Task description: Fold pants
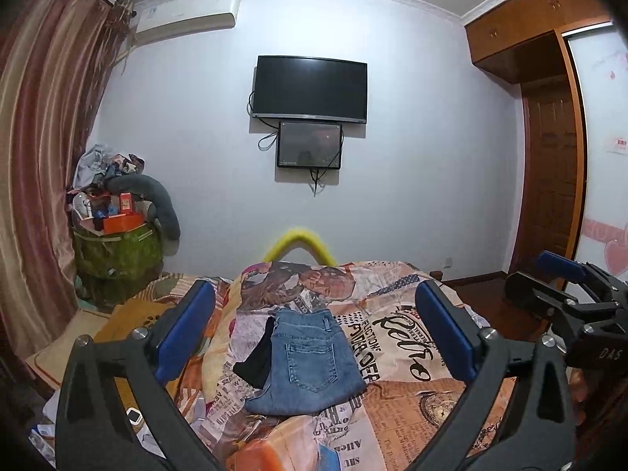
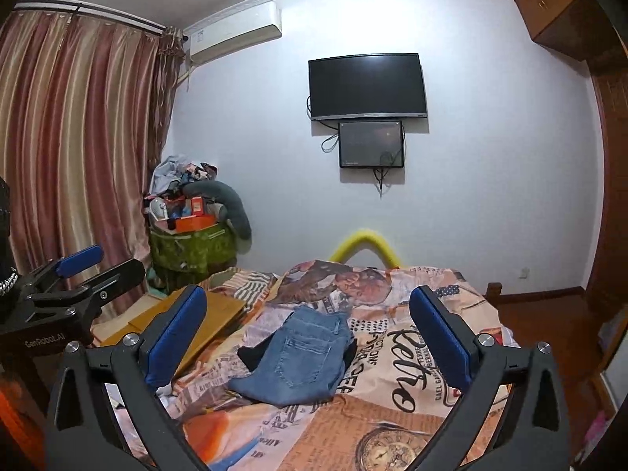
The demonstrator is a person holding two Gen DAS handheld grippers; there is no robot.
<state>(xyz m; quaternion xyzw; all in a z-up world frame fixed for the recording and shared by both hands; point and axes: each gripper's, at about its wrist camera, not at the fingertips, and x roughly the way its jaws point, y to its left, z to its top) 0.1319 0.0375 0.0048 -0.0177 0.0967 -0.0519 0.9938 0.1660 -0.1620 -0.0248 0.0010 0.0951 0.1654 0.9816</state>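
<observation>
Denim pants (image 1: 310, 361) folded on bedspread (image 1: 412, 396)

Both wrist cams face TV wall (image 1: 176, 125), sharing bed (image 2: 431, 412).

We count one folded pair of jeans (image 1: 308, 365), one black garment (image 1: 257, 359), two wall screens (image 1: 310, 88) above the bed (image 1: 412, 353).

A home bedroom: a bed (image 1: 392, 392) under a newspaper-print cover, striped curtains (image 1: 47, 157), a wall-mounted television (image 1: 310, 88), an air conditioner (image 1: 184, 15), a wooden wardrobe (image 1: 549, 78) and a heaped laundry basket (image 1: 117, 251).
</observation>
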